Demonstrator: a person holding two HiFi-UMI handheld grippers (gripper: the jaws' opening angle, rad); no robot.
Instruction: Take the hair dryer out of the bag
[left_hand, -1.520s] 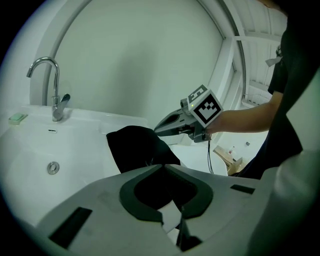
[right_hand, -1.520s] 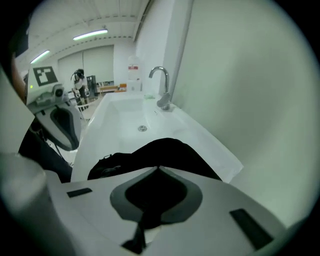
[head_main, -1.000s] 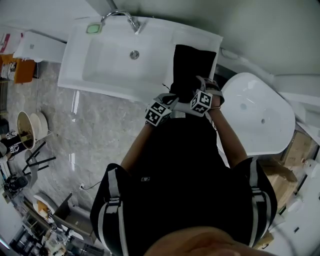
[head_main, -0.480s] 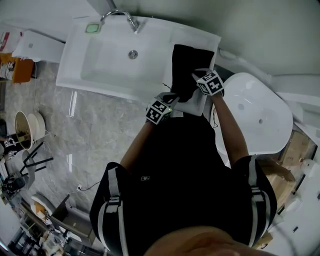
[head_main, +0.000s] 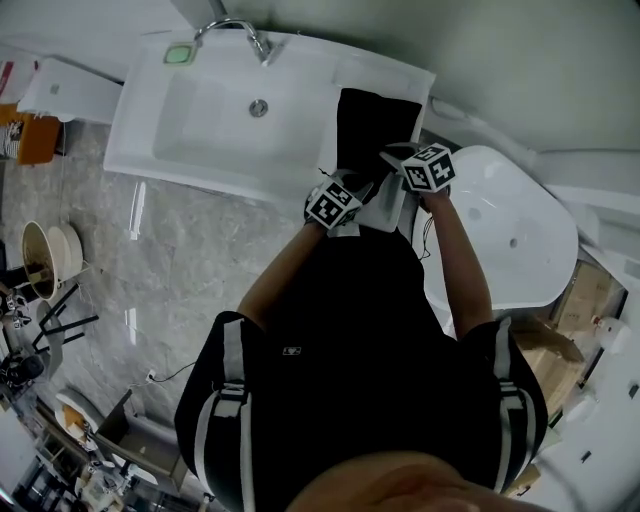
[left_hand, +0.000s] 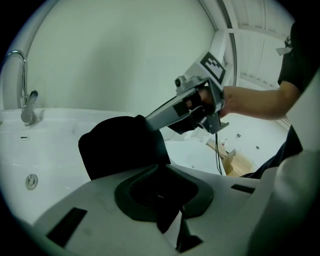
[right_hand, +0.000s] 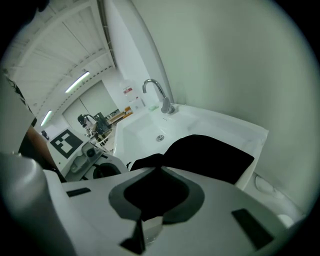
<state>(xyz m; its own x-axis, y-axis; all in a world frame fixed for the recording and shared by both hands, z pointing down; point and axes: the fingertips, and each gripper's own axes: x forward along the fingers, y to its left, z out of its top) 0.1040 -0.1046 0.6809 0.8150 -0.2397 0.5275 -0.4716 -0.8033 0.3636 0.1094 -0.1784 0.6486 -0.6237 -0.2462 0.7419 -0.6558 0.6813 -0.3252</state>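
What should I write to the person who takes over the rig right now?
Left claw: shut on the bag, at its near edge.
Right claw: jaws have just been closing, now gripping bag fabric too.
Bag: lies on the sink, on its flat ledge.
Done: both claws hold the bag.
Left: open it and take out the dryer, not yet in view.
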